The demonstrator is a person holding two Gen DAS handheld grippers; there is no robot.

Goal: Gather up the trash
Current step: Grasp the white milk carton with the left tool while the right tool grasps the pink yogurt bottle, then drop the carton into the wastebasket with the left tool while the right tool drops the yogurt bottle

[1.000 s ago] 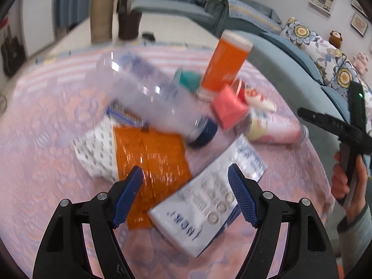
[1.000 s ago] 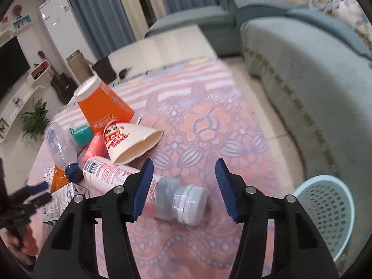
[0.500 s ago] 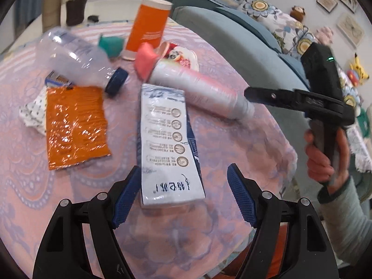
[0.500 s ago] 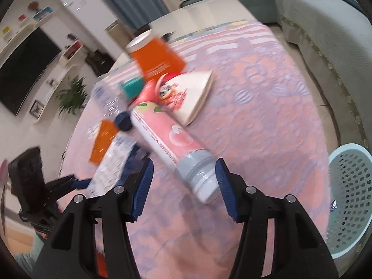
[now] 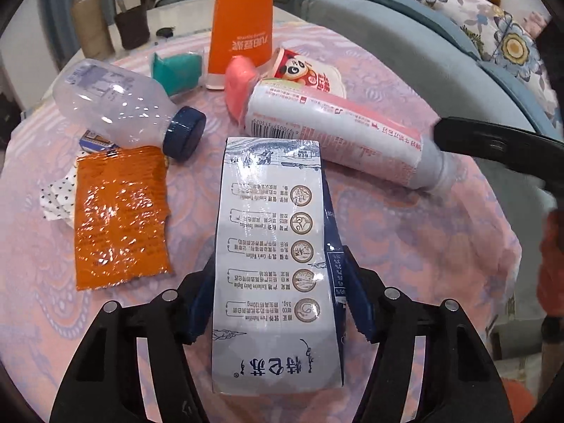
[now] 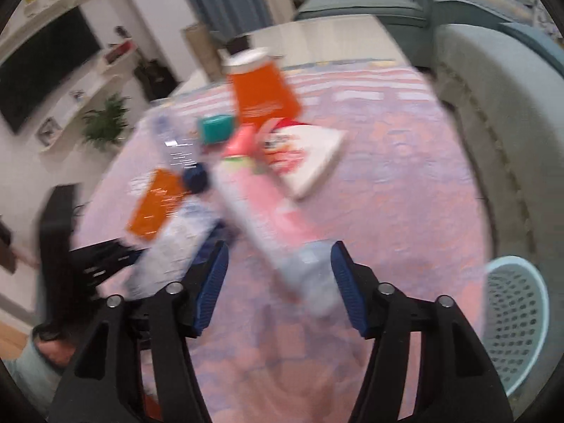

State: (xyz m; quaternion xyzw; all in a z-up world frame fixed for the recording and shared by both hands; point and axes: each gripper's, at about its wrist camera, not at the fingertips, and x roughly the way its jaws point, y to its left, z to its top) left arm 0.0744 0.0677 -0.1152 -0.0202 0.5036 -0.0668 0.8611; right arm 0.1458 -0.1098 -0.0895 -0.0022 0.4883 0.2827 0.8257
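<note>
My left gripper (image 5: pixel 278 296) is shut on a flattened blue-and-white milk carton (image 5: pixel 275 257) that lies on the pink tablecloth (image 5: pixel 405 246). Beyond it lie a pink-and-white bottle (image 5: pixel 338 137), a clear bottle with a blue cap (image 5: pixel 123 105), an orange wrapper (image 5: pixel 120 211), an orange cup (image 5: pixel 241 35) and a panda paper cup (image 5: pixel 310 74). My right gripper (image 6: pixel 280 285) is open, with the grey cap end of the pink-and-white bottle (image 6: pixel 310 275) between its fingers. The right wrist view is blurred.
A light blue mesh basket (image 6: pixel 514 320) stands on the floor at the table's right edge. A grey-blue sofa (image 6: pixel 500 81) runs along the right. A teal packet (image 5: pixel 176 67) and a pink pouch (image 5: pixel 236 81) lie by the orange cup.
My left gripper moved forward over the milk carton and closed on it. My right gripper moved in around the cap end of the pink-and-white bottle.
</note>
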